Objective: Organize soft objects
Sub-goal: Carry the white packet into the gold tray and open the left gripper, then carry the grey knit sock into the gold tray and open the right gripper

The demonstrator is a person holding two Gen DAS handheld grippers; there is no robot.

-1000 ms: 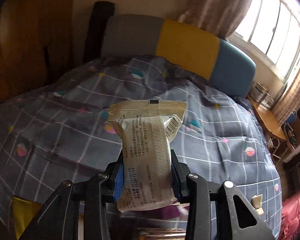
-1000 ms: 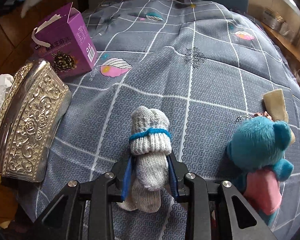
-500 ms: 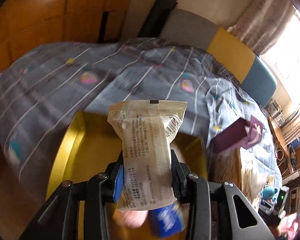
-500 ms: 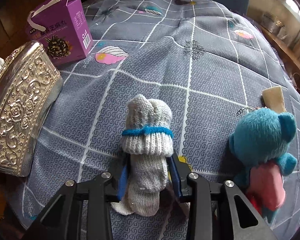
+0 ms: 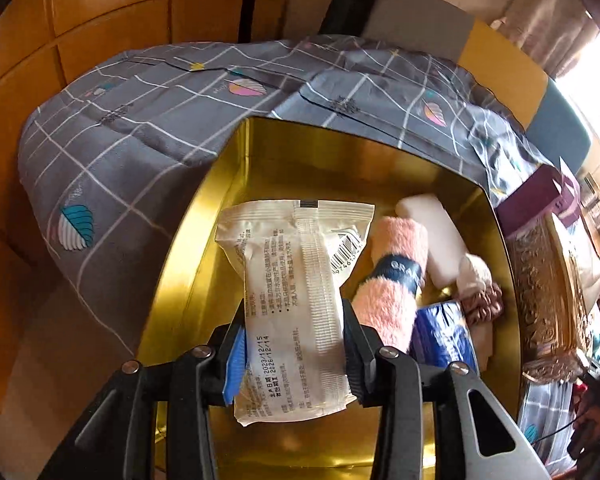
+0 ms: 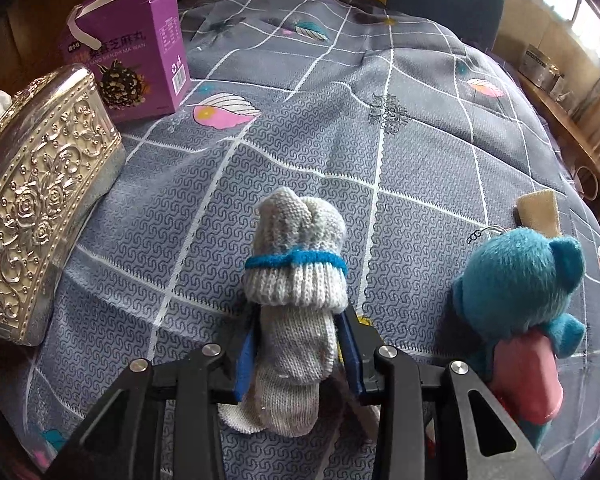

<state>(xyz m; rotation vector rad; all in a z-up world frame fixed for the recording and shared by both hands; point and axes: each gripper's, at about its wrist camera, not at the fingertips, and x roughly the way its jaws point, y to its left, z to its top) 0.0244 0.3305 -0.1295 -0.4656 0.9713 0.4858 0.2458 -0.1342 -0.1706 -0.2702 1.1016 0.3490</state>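
Soft things are split between your two claws right now. Your left claw (image 5: 294,344) grips a white wipes packet (image 5: 292,292) by its lower half, at the centre of the left view; its jaws have just been opening a little, yet both pads touch the packet's sides and it stands upright between them. Behind the packet lies a gold tin (image 5: 220,208) that fills the middle of that frame. In the tin's right half lie a pink rolled towel (image 5: 392,276) with a dark band, a pale block (image 5: 436,236) beside it, a blue tissue pack (image 5: 444,332) at lower right and a brown scrunchie (image 5: 484,304). The grey checked bedspread (image 5: 140,136) wraps around the tin's upper left. Your right claw (image 6: 296,344) is closed on a grey knitted sock bundle (image 6: 296,264) with a blue stripe, centre of the right view, over the bedspread. At lower right a blue plush toy (image 6: 516,280) lies on the bed just beside the claw. An embossed silver box (image 6: 40,184) sits at the left edge, and a purple carton (image 6: 132,52) stands at upper left.
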